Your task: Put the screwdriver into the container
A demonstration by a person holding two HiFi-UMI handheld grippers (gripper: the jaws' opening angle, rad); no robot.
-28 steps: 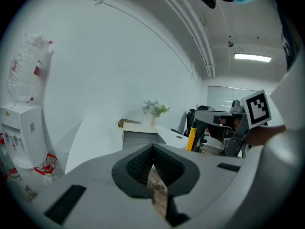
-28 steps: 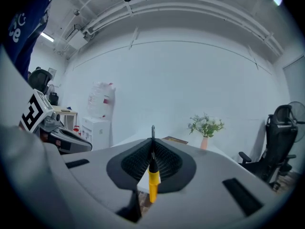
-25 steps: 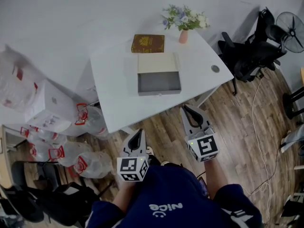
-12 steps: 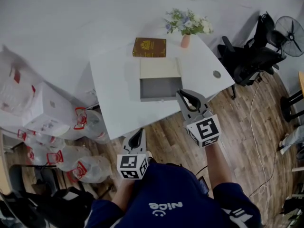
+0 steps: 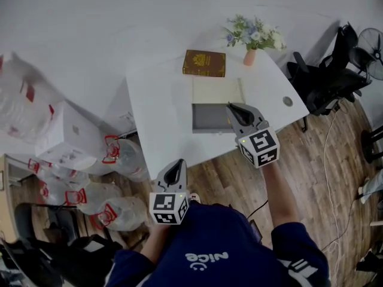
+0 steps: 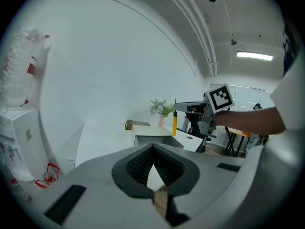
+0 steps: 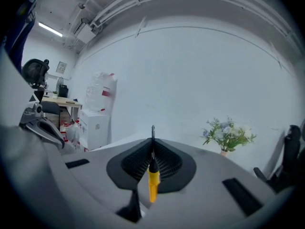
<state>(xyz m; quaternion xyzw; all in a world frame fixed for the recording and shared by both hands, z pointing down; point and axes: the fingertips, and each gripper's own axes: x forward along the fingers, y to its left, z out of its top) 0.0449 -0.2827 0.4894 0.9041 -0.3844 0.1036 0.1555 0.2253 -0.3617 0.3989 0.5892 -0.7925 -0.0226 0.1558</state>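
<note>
The right gripper [image 5: 234, 109] has its jaws closed tight on the screwdriver [image 7: 152, 182]. In the right gripper view the yellow handle lies between the ribbed pads on the camera side, and the thin metal shaft sticks out past the jaw tips. From the head view this gripper hangs above the white table [image 5: 161, 118], over the near right corner of the container [image 5: 209, 116]. The container is an open grey box with a pale panel along its far side, and it sits about midway across the table, nearer the far edge. The screwdriver is in the air, not in the box. The left gripper view shows its yellow handle upright, just off the container's right side. The left gripper [image 5: 177, 164] is off the table, just past the near edge by the near left corner, above the wooden floor [image 5: 239, 178] and close to the person's dark blue top [image 5: 209, 250]. Its jaws meet at the tips with nothing between them, and only a narrow wedge of table and floor shows through behind the pads. A brown book [image 5: 204, 63] lies along the table's far edge behind the container. A small pink vase of flowers [image 5: 250, 56] stands at the far right corner. Bags of plastic bottles [image 5: 96, 190] are piled on the floor off the table's left edge.
</note>
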